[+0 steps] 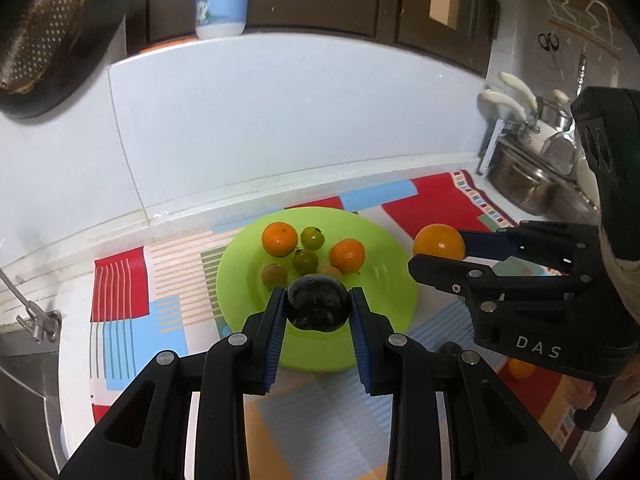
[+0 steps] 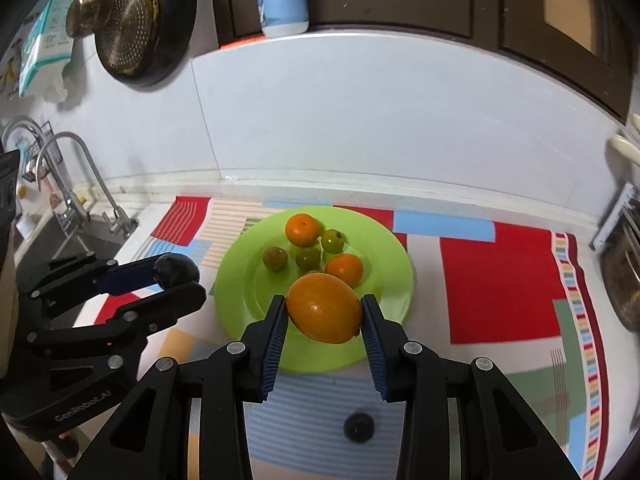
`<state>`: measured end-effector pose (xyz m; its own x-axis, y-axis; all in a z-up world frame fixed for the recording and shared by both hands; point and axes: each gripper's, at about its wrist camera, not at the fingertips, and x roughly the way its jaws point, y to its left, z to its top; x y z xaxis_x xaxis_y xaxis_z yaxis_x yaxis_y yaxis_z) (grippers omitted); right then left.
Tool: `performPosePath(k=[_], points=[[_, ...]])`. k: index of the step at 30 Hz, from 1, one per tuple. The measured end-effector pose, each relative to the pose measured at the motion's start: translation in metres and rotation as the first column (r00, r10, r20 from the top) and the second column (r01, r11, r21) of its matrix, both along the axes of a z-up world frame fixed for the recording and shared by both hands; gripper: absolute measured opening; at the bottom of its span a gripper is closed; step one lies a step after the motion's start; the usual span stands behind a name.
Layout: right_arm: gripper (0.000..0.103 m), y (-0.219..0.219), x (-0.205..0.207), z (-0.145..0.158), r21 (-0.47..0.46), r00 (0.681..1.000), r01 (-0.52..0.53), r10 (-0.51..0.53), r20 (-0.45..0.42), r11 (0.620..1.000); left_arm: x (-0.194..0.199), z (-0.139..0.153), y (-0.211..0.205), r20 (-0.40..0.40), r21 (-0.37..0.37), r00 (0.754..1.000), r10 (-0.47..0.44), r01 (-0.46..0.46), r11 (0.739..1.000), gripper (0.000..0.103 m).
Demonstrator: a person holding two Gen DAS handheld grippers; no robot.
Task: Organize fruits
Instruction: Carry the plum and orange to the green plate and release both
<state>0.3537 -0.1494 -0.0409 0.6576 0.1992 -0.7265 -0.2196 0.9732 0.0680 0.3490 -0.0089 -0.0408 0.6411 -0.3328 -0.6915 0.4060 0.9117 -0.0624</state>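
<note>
A lime green plate point(image 1: 384, 240) point(image 2: 384, 240) lies on a patterned mat and holds two oranges point(image 1: 279, 238) point(image 1: 347, 255) and several small green fruits point(image 1: 312, 237). My left gripper point(image 1: 317, 304) is shut on a dark avocado point(image 1: 316, 302) above the plate's near edge; it also shows in the right wrist view point(image 2: 176, 274), left of the plate. My right gripper point(image 2: 325, 312) is shut on a large orange point(image 2: 325, 307) above the plate's near part; in the left wrist view point(image 1: 438, 250) it is right of the plate.
A small dark fruit point(image 2: 359, 426) lies on the mat in front of the plate, and a small orange one point(image 1: 520, 368) shows under the right gripper. A sink with taps point(image 2: 72, 200) is on the left. Pots point(image 1: 524, 184) stand on the right. A tiled wall is behind.
</note>
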Motion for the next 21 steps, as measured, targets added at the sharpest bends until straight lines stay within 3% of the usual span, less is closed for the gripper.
performPosePath(k=[21], points=[[0.038, 0.007, 0.068, -0.064, -0.014, 0.981, -0.055, 0.052, -0.188, 0.998, 0.06, -0.063, -0.006, -0.136, 0.034, 0.99, -0.021, 0.026, 0.999, 0.031]])
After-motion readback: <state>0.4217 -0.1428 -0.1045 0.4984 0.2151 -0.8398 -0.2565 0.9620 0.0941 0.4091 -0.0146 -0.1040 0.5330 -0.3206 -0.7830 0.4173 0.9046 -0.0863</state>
